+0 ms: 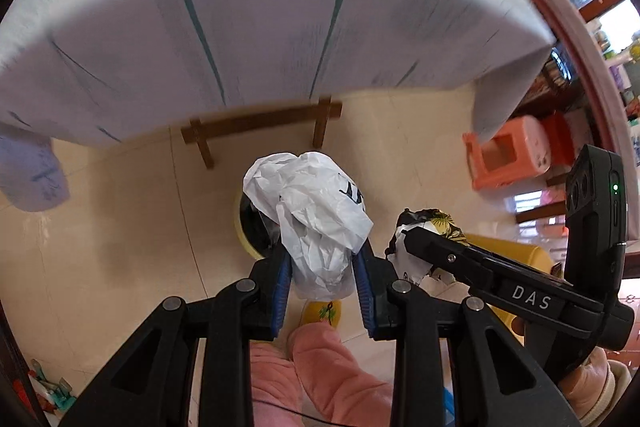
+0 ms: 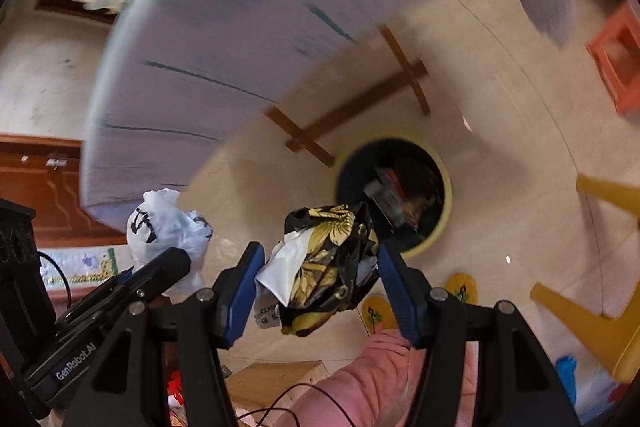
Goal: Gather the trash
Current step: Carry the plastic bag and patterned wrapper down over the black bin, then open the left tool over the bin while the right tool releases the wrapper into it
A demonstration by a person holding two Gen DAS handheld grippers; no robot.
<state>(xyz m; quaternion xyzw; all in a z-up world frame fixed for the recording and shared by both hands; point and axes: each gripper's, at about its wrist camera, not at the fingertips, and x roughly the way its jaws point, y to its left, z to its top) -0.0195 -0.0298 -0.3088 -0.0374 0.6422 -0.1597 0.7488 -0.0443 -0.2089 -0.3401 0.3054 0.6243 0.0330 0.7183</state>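
Step in hand: the person is carrying two pieces of trash toward the yellow-rimmed bin (image 2: 394, 193) standing on the tiled floor (image 2: 500, 99), near the cloth-covered counter (image 1: 248, 27).
Left tool (image 1: 322, 267): it is clenching a crumpled white plastic bag (image 1: 316, 215) between its blue pads (image 1: 282, 285); most of the bag is bulging out ahead of the fingertips.
Right tool (image 2: 320, 275): it is grasping a crushed black wrapper with yellow flowers (image 2: 332, 255), with white paper showing at one side; the jaws are standing wider because the wad is bulkier.
Trash location: both pieces are being held above the floor, just short of the bin mouth, which is already holding dark refuse.
Positioning: judged from both wrist views, each tool is needing to be centred over the opening before letting go, since light plastic is likely to drift.
Release order: dropping one piece at a time is advisable, as the tools are working close beside each other.
Hazard: the person's yellow slippers (image 2: 378, 311) and pink-clad legs (image 1: 340, 371) are standing near the bin; a yellow plastic stool (image 2: 592, 315) is crowding the right side.
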